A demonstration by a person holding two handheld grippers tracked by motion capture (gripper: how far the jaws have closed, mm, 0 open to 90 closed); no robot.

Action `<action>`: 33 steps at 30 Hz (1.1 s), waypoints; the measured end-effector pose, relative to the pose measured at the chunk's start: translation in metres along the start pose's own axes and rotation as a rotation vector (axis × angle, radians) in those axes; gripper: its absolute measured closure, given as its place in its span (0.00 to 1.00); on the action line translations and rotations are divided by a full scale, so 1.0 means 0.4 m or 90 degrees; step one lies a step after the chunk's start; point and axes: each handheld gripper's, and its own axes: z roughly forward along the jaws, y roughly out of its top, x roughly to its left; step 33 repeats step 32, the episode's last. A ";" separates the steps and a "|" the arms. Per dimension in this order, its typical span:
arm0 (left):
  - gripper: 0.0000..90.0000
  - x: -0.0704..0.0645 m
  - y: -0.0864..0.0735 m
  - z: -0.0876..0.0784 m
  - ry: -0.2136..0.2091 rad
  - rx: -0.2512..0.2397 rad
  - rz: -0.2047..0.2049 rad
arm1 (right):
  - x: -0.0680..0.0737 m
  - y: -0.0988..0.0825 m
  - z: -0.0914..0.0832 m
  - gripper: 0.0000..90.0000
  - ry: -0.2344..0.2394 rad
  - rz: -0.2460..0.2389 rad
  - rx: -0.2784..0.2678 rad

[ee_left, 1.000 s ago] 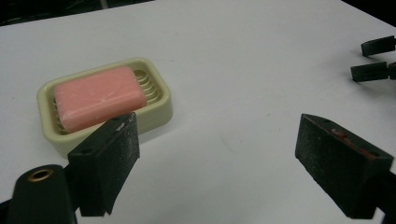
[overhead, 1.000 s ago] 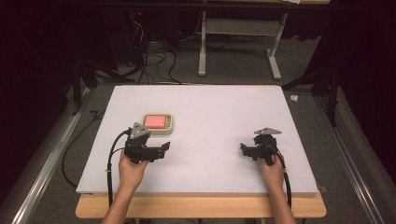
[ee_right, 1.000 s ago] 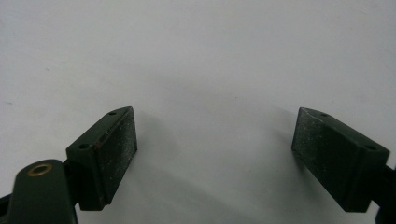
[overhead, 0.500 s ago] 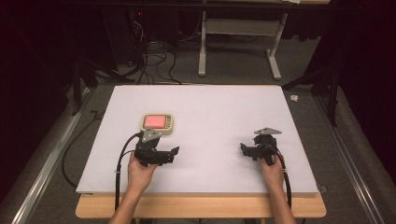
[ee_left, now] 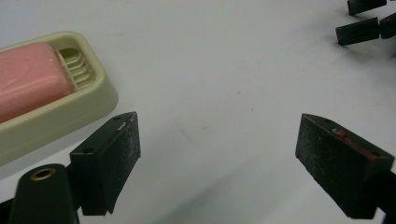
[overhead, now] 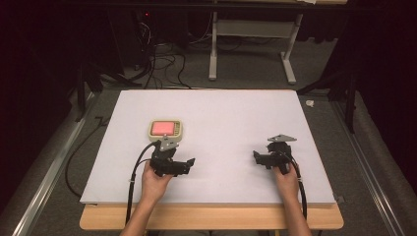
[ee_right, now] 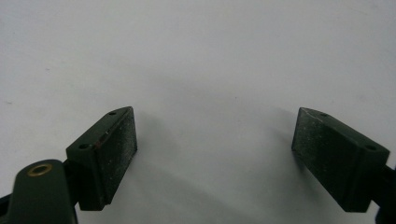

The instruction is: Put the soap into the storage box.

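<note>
One soap dish (overhead: 165,129): cream plastic, rounded rectangle, ribbed drain slots at one end, sitting on the white sheet (overhead: 231,118) left of centre, toward the near edge. One pink soap bar (overhead: 163,128) lies in it, matte with soft corners.

The sheet is smooth, flat and covers a wooden bench (overhead: 211,217) whose bare strip shows along the near edge.

Two tongs, both black with rough, gritty rectangular pads.

Left tongs (overhead: 189,163): just near-side of the dish, jaws wide apart, nothing between them. Left hand (overhead: 155,183) grips from behind, forearm coming in from the near edge, jaws aimed toward the right edge. In the left gripper view the dish corner sits just beyond the left pad (ee_left: 109,158), apart from it; the right pad (ee_left: 338,163) has red smears on its top face.

Right tongs (overhead: 257,158): toward the near right corner, jaws also wide apart, over bare sheet. Right hand (overhead: 286,175) holds them pointing at the left tongs, a grey triangular plate on top. A cable trails from each.
</note>
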 end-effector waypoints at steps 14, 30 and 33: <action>0.16 -0.003 -0.017 0.059 0.000 0.040 0.004 | 0.000 0.000 0.000 0.16 0.000 0.000 0.000; 0.14 0.006 -0.066 0.132 0.044 0.052 0.018 | 0.000 0.000 0.000 0.16 0.000 0.000 0.000; 0.14 0.006 -0.070 0.132 0.044 0.046 0.017 | 0.000 0.000 0.000 0.16 0.000 0.000 0.000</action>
